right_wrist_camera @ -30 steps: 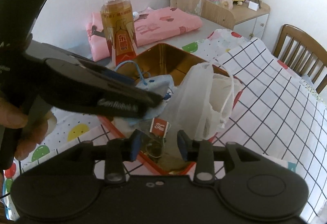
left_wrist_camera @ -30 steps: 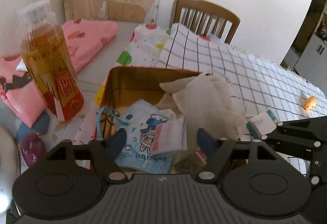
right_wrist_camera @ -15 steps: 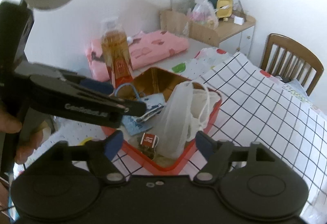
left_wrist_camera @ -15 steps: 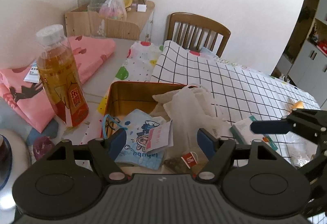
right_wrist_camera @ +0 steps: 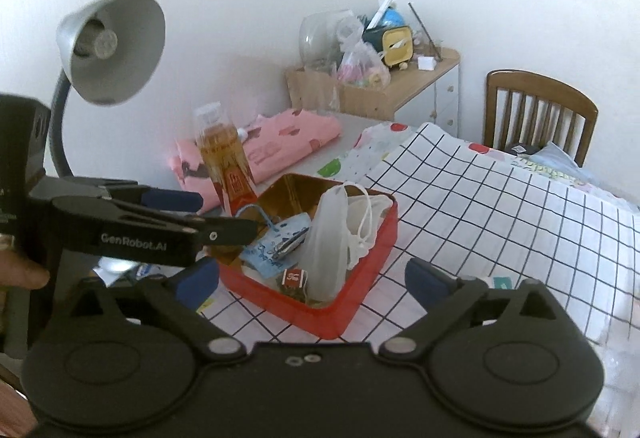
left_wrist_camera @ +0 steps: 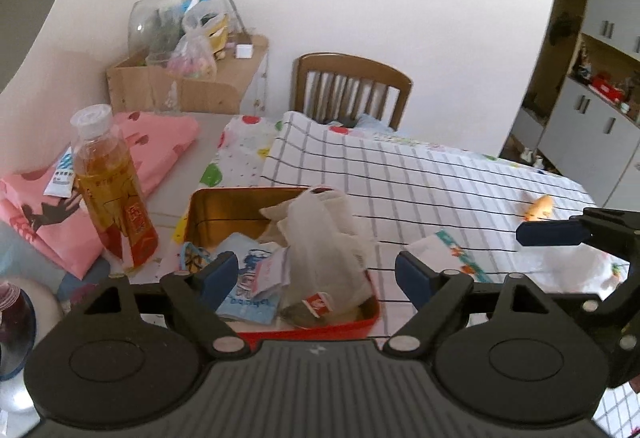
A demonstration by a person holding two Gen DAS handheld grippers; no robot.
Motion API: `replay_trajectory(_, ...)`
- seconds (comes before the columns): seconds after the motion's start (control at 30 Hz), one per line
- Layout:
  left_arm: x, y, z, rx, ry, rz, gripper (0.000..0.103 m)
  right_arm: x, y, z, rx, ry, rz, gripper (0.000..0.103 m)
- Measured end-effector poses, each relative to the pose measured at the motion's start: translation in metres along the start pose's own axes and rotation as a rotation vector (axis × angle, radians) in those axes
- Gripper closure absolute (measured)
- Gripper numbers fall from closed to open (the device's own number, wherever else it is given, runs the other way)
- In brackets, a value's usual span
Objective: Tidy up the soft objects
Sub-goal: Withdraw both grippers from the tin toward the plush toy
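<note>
Grippers, left [left_wrist_camera: 316,276] and right [right_wrist_camera: 312,284], just opening, both spread, nothing pinched. We note white mesh bag [right_wrist_camera: 330,238] standing in red gold-lined metal tin [right_wrist_camera: 360,278].

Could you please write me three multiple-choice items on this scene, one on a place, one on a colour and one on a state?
1. Where is the mesh bag?
A. in the tin
B. on the chair
C. on the pink cloth

2. What colour is the tin's outside?
A. blue
B. red
C. green

3. How is the right gripper?
A. shut on the bag
B. shut on the bottle
C. open, empty

Answers:
1 A, the bag stands inside the tin's walls.
2 B, the tin's outer wall shows red.
3 C, its jaws have just been opening and stand wide with nothing between them.
</note>
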State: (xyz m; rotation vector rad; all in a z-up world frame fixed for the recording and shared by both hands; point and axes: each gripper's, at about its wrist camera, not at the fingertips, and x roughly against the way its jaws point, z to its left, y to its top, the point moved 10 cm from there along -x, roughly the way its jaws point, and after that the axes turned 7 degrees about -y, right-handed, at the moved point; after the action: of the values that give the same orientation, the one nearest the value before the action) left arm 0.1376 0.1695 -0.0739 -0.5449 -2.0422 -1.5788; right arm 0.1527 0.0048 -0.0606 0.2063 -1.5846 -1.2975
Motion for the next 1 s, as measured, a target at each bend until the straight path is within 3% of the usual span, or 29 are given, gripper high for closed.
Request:
replay_trajectory(0.17,0.008,-0.003,-0.023,-0.038,-0.031,0.004,0.017,0.032,-0.007,-0.013,-0.050,-0.018,-0.036,0.001)
replay_trajectory(0.27,0.012,-0.005,-0.039,-0.062,-0.058,-0.001,0.008,0.050,-0.015,-0.024,-0.084,-0.034,-0.050,0.001)
replay_trajectory(0.47,0.016,-0.009,-0.077,-0.096,-0.149,-0.016,0.005,0.081,-0.038,-0.052,-0.136,-0.094,-0.069,0.000)
replay_trajectory(0.53,0.015,-0.011,-0.089,-0.109,-0.167,-0.017,0.000,0.090,-0.049,-0.064,-0.147,-0.127,-0.073,0.000)
replay_trajectory(0.9,-0.023,-0.035,-0.165,-0.176,-0.284,0.046,0.000,0.128,-0.105,-0.117,-0.205,-0.261,-0.048,0.000)
replay_trajectory(1.0,-0.037,-0.044,-0.185,-0.214,-0.284,0.052,0.000,0.132,-0.117,-0.135,-0.217,-0.301,-0.032,0.000)
